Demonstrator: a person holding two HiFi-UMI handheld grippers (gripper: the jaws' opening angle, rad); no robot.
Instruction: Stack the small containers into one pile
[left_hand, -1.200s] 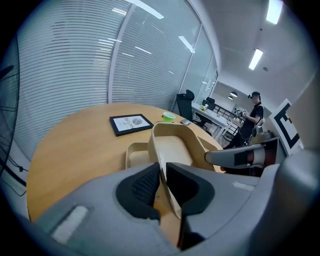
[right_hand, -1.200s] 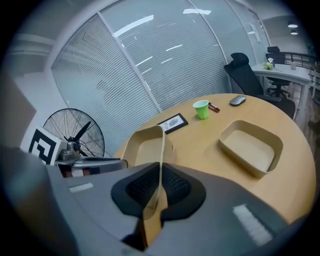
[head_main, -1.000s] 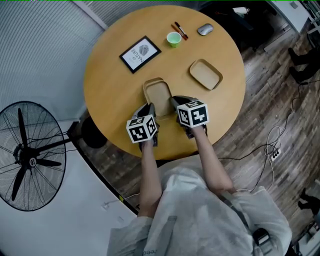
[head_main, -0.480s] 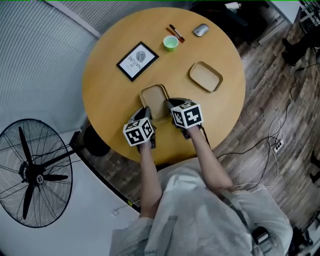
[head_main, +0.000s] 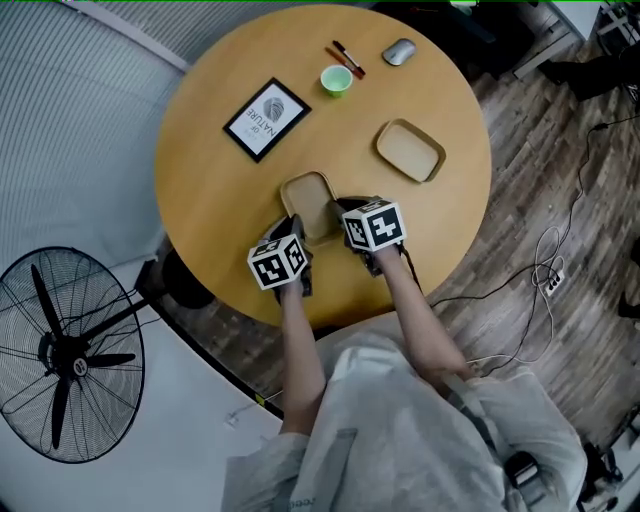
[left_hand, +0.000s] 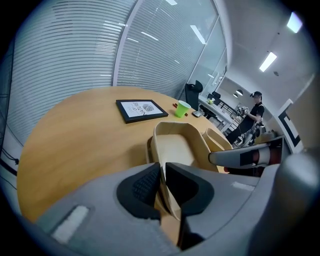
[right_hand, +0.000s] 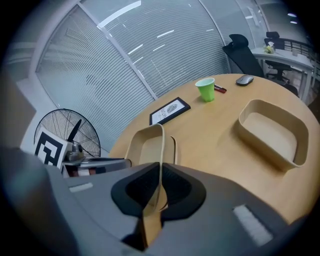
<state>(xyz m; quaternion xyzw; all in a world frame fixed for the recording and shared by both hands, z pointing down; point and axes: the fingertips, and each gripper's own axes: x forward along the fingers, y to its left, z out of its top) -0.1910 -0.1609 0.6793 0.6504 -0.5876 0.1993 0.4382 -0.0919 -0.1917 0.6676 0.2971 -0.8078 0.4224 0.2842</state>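
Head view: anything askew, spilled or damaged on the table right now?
Nothing stands out. Left gripper and right gripper are shut on the near tray; the far tray, cup and frame sit level, nothing spilled.

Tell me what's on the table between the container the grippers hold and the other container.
Nothing: only bare tabletop separates the held container from the other container, as the head view shows.
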